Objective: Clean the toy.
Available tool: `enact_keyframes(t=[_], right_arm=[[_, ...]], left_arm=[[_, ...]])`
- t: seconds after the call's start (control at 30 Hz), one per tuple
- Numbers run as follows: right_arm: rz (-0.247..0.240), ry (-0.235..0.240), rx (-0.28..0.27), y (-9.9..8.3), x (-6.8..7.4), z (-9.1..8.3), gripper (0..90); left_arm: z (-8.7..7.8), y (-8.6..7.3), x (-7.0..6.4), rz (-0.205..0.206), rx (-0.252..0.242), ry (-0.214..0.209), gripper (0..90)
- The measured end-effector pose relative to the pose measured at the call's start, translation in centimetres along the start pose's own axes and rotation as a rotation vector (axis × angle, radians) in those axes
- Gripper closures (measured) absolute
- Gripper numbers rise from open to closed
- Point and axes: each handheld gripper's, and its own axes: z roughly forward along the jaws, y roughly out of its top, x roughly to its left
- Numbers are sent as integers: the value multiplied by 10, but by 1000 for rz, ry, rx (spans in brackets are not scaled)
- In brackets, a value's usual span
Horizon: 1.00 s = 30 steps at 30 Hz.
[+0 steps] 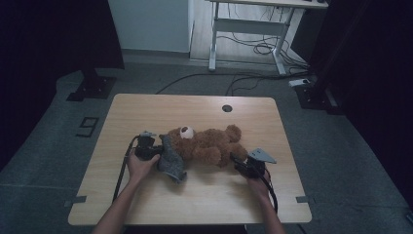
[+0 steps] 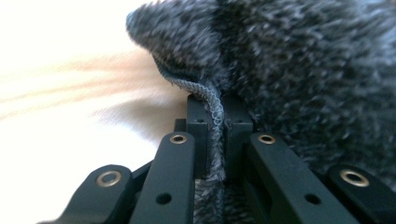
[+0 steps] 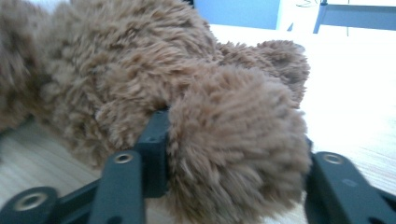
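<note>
A brown teddy bear lies on its back in the middle of the wooden table, head to the left. A grey knitted garment hangs by its head. My left gripper is shut on that fabric; in the left gripper view the garment's edge is pinched between the jaws of this left gripper. My right gripper sits at the bear's lower end. In the right gripper view a furry leg fills the gap of the right gripper, squeezed between both jaws.
A round cable hole sits near the table's far edge. Beyond the table stand a white desk frame with loose cables on the floor, and black stand bases at left and right.
</note>
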Motion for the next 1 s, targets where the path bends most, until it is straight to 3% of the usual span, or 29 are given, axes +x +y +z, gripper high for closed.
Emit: enact_keyframes(t=[0.17, 0.27, 0.47, 0.6, 0.87, 1.0], right_arm=[[27, 16, -18, 3, -5, -12, 330], [30, 9, -15, 3, -6, -18, 302], [28, -8, -5, 1, -6, -24, 281], [34, -16, 1, -2, -8, -29, 274], [37, -22, 29, -10, -11, -36, 266], [39, -21, 26, -11, -10, -40, 256]], left_arm=[[-35, -9, 6, 30, -38, 39, 831], [-58, -18, 11, 72, -32, 145, 830], [-92, -41, 32, 44, -38, 193, 827], [-114, -51, 38, 69, -54, 258, 826], [-164, -64, 51, 38, -141, 275, 820], [-166, -60, 40, 63, -149, 242, 807]])
